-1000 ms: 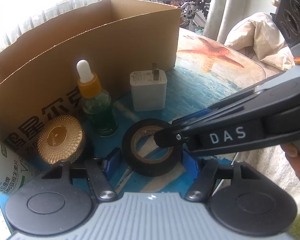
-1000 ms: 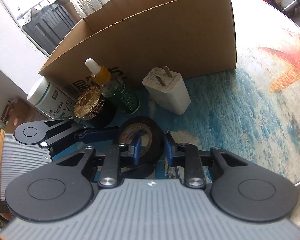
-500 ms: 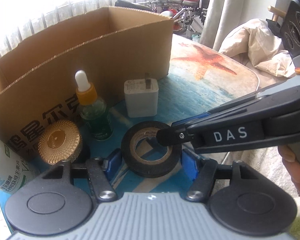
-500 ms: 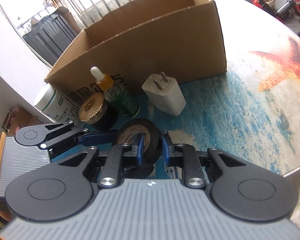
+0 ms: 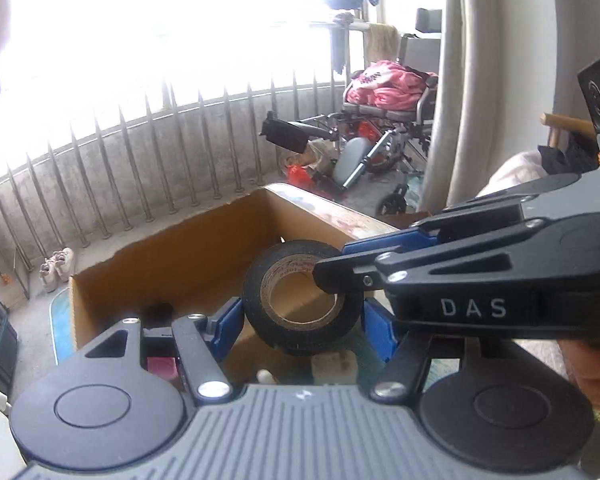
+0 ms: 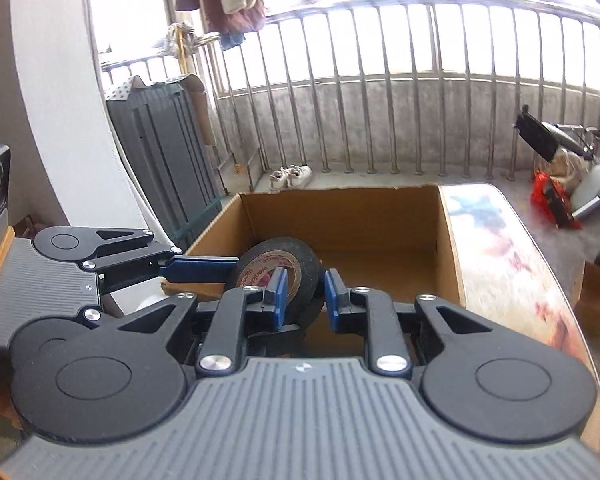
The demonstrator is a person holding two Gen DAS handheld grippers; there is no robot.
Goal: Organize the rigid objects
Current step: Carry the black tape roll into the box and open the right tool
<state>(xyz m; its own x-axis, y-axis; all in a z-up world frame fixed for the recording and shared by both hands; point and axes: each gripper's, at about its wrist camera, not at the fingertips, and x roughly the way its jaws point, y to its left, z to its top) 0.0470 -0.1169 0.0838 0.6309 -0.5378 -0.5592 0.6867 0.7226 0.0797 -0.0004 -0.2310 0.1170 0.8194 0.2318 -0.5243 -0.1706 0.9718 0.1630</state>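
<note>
Tape: we count one black roll (image 5: 300, 304), centre frame, both grippers gripping it.
Left gripper (image 5: 302, 326): fingers half-spread across its width.
Right gripper (image 6: 306, 294): fingers nearly closed on its wall.
Box (image 6: 340, 216): one; we see its contents mostly hidden.

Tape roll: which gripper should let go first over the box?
Probably left. The right gripper pinches the tape roll's wall and can carry it alone; the left gripper only spans it over the cardboard box.
</note>
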